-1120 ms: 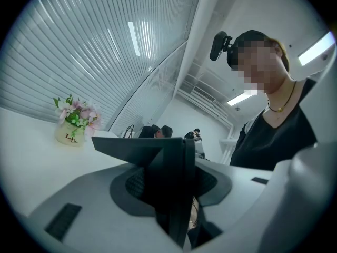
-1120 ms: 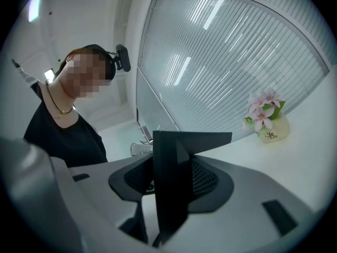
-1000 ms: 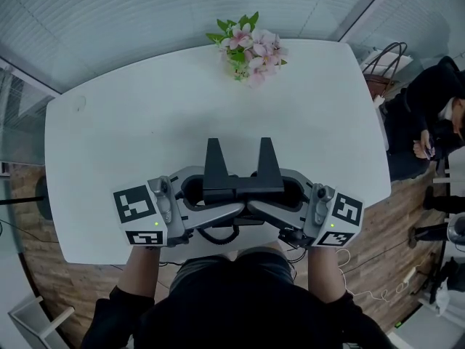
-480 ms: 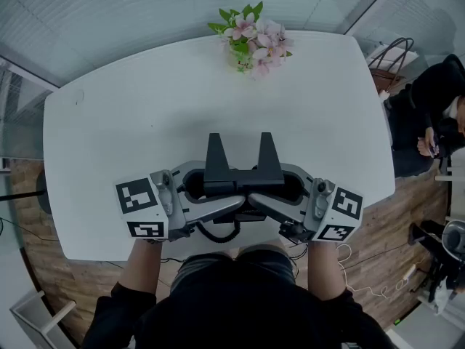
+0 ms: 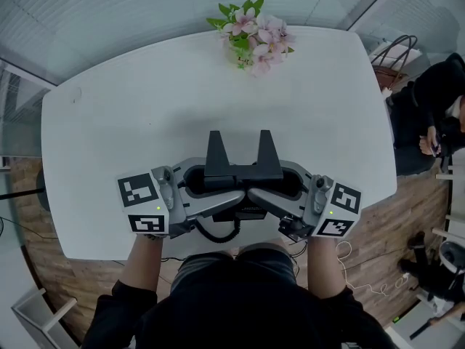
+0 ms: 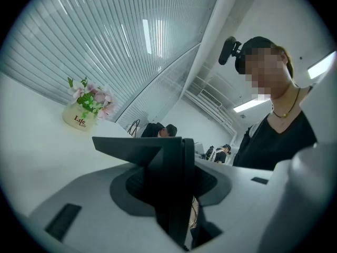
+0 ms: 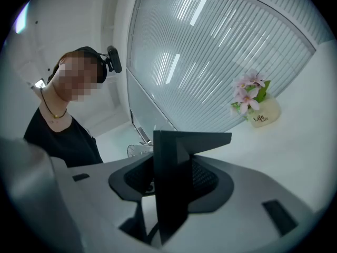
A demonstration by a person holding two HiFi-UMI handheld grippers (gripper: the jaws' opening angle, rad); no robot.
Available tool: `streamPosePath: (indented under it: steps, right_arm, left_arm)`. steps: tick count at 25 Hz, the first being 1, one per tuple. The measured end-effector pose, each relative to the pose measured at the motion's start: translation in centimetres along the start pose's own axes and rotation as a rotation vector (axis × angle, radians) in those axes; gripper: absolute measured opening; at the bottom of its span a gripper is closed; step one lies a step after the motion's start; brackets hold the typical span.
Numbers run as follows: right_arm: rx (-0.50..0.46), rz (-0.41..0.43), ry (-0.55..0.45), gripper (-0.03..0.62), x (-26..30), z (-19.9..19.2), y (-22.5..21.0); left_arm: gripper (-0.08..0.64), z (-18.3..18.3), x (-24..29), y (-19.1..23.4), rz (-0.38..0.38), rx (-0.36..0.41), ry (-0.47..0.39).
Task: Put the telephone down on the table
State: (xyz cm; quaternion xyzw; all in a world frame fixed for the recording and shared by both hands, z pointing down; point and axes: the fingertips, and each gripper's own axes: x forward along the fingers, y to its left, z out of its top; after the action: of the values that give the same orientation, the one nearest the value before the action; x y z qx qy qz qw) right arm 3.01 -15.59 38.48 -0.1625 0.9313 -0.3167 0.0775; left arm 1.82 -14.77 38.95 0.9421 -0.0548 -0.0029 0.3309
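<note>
Head view, telephone, whole table, left gripper view, flowerpot lettering

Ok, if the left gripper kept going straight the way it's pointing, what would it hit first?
Most likely the right gripper. The left gripper points across at it, both claws clamped on the black telephone from opposite ends, and their grey tips look almost touching in the head view.

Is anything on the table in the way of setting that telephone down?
Nothing visible does. The table around the telephone looks bare; the pot of flowers stands at the far edge, well clear. The spot right beneath is hidden.
</note>
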Motion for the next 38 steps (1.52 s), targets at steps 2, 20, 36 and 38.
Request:
streamPosePath:
  steps: [2, 20, 36, 38]
  right_arm:
    - [0.008, -0.001, 0.001, 0.195, 0.0, -0.1, -0.3]
    - [0.083, -0.010, 0.013, 0.195, 0.5, -1.1, -2.7]
    - [0.176, -0.033, 0.020, 0.195, 1.2, -1.7, -5.0]
    - [0.190, -0.038, 0.020, 0.195, 1.2, -1.8, -5.3]
  left_arm:
    - [0.183, -0.1, 0.1, 0.3, 0.002, -0.007, 0.001]
    - [0.181, -0.9, 0.1, 2.6, 0.020, -0.079, 0.015]
    - [0.181, -1.3, 0.1, 5.0, 0.028, -0.184, 0.020]
    - [0.181, -1.3, 0.2, 5.2, 0.029, -0.200, 0.019]
